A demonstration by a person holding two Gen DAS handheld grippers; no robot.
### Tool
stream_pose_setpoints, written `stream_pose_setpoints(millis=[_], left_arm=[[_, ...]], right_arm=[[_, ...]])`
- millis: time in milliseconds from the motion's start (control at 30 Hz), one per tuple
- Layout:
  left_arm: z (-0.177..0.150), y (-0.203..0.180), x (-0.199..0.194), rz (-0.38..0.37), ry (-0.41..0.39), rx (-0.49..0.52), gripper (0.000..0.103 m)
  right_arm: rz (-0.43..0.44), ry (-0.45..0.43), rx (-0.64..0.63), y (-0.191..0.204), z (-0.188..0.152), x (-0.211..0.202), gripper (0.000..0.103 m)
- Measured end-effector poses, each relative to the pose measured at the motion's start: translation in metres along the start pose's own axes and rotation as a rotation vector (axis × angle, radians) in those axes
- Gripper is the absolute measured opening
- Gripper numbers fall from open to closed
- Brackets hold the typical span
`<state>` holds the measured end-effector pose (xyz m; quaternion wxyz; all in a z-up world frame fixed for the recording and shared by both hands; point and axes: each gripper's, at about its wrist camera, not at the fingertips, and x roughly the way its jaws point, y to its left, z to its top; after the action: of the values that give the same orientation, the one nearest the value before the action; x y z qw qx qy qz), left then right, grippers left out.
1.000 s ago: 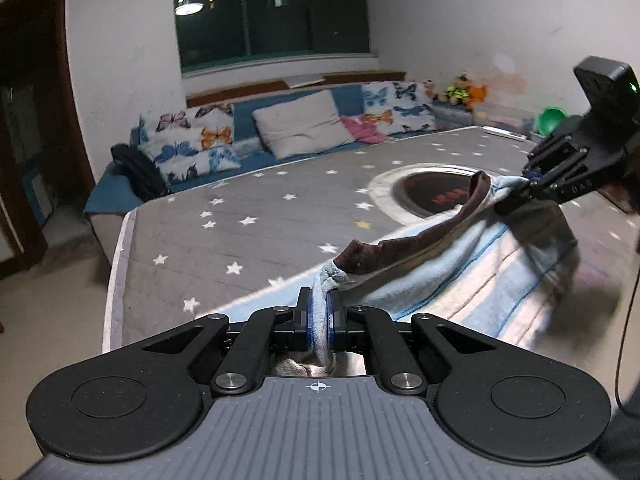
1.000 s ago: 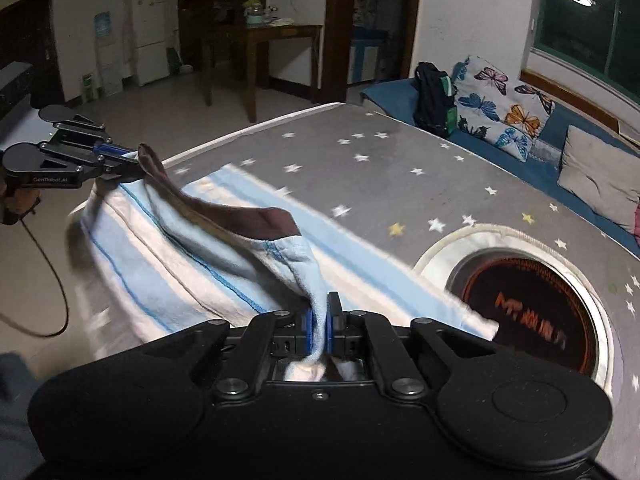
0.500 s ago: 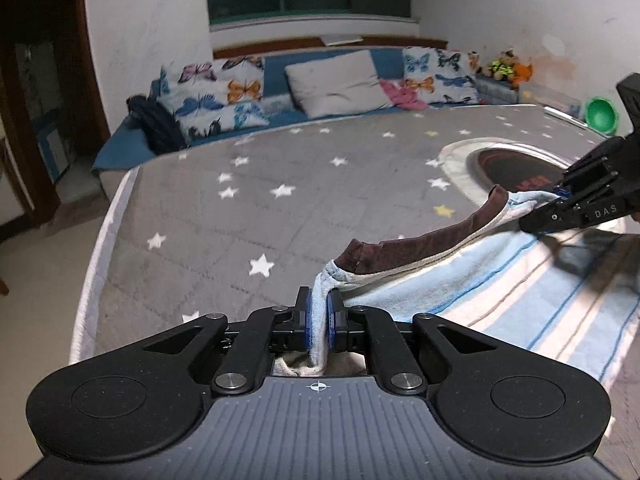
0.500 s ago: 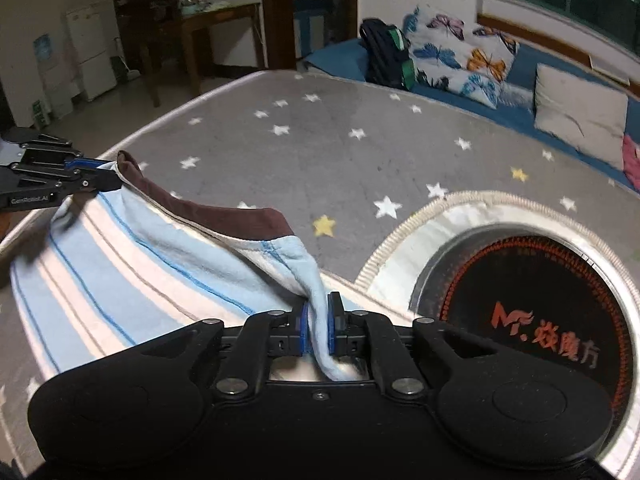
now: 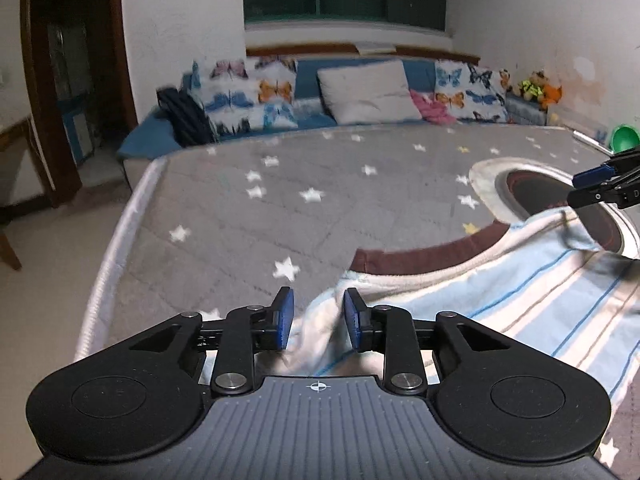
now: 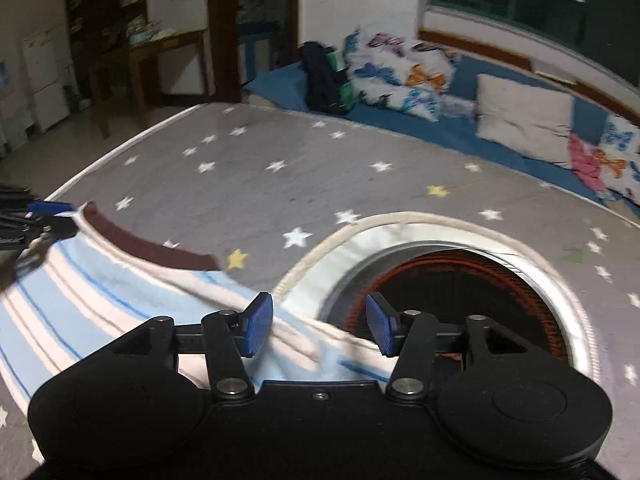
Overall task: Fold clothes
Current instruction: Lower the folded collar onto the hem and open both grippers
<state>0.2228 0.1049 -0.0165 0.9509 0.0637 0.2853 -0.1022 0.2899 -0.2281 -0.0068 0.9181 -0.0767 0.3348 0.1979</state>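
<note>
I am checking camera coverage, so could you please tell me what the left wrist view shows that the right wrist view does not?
Only the left wrist view shows the green bowl and the stuffed toys by the wall. Only the right wrist view shows the wooden table and the white cabinet. Both show the striped garment on the starred mat, the butterfly pillows, and the left gripper and right gripper, jaws opening with fabric between them.

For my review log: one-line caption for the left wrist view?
Left gripper opening over a corner of the blue-and-white striped garment with brown band, spread on the grey star-patterned mat.
</note>
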Motion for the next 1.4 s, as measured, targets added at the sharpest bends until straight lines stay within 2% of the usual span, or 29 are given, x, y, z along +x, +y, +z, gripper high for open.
stream_pose_setpoints(millis=[100, 267, 367, 500, 600, 633, 767, 900, 1000, 1133, 1267, 1400], left_arm=[[0.002, 0.005, -0.018, 0.019, -0.040, -0.045, 0.035], [-0.003, 0.001, -0.028, -0.050, -0.020, -0.082, 0.035], [-0.007, -0.006, -0.023, -0.093, 0.014, -0.091, 0.035], [-0.012, -0.011, -0.001, -0.094, 0.056, -0.096, 0.035], [-0.014, -0.007, 0.015, -0.067, 0.080, -0.107, 0.035], [-0.015, -0.001, 0.023, -0.050, 0.096, -0.133, 0.034], [-0.014, 0.013, 0.027, -0.082, 0.087, -0.223, 0.032], [-0.016, 0.016, 0.030, -0.037, 0.077, -0.219, 0.032], [-0.014, 0.018, 0.026, -0.029, 0.077, -0.228, 0.032], [-0.013, 0.011, 0.006, 0.013, 0.046, -0.174, 0.037], [-0.019, -0.003, -0.022, -0.013, 0.011, -0.158, 0.041], [-0.033, -0.023, -0.048, -0.053, -0.008, -0.133, 0.042]], right_arm=[[0.033, -0.019, 0.010, 0.007, -0.004, -0.006, 0.050], [0.137, -0.003, -0.012, 0.036, -0.007, 0.008, 0.041], [0.150, 0.015, 0.001, 0.044, -0.007, 0.026, 0.041], [0.118, 0.033, 0.040, 0.038, -0.008, 0.046, 0.041], [0.095, 0.036, 0.087, 0.026, -0.011, 0.053, 0.039], [0.087, 0.033, 0.092, 0.025, -0.012, 0.052, 0.039], [0.063, 0.005, 0.072, 0.025, -0.016, 0.040, 0.039], [0.086, 0.013, 0.040, 0.031, -0.024, 0.038, 0.039], [0.054, 0.019, 0.037, 0.027, -0.030, 0.040, 0.039], [0.039, -0.012, 0.020, 0.029, -0.030, 0.017, 0.039], [0.079, -0.040, -0.001, 0.039, -0.038, -0.011, 0.040], [0.126, -0.058, -0.025, 0.057, -0.061, -0.038, 0.040]])
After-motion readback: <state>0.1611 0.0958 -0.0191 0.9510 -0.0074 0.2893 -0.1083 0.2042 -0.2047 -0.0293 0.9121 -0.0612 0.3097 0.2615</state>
